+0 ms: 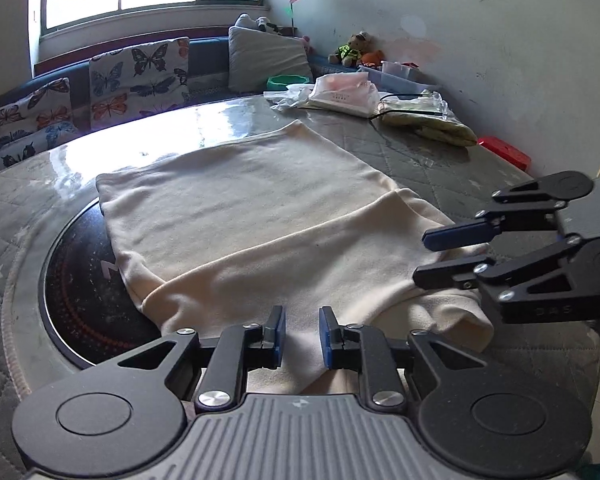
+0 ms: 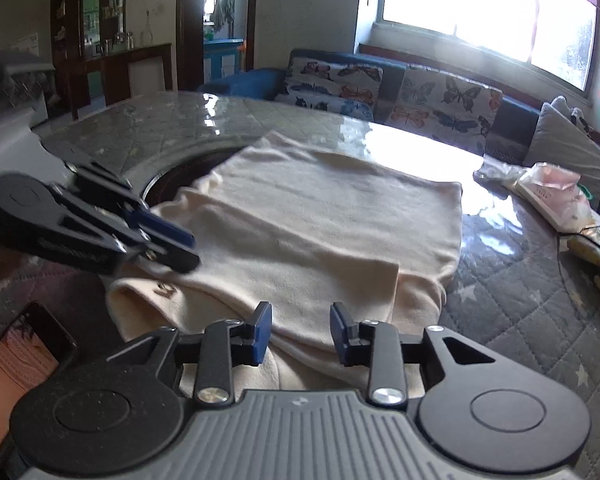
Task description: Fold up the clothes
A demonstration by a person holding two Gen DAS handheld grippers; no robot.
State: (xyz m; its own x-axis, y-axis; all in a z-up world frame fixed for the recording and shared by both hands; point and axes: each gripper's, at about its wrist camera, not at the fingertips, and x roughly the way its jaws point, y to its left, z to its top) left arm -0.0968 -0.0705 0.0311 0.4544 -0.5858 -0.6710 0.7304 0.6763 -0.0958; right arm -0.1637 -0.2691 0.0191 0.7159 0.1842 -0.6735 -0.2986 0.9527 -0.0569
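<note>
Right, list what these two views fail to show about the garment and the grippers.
- Cream garment, left wrist view: near edge hidden under the left gripper.
- Same garment, right wrist view: near hem covered by the right gripper; whether anything is pinched cannot be told.
- Dark mark on the cloth, right wrist view: blurred, unreadable.
- Left gripper in the right wrist view: motion-blurred.
- Phone, right wrist view: cut off by the frame edge.

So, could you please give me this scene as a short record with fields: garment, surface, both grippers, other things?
garment: cream garment, partly folded, lying flat
surface: quilted table under clear cover
left gripper: open, over near edge of the cloth
right gripper: open, over near edge of the cloth
other things: butterfly cushions, phone, red box
</note>
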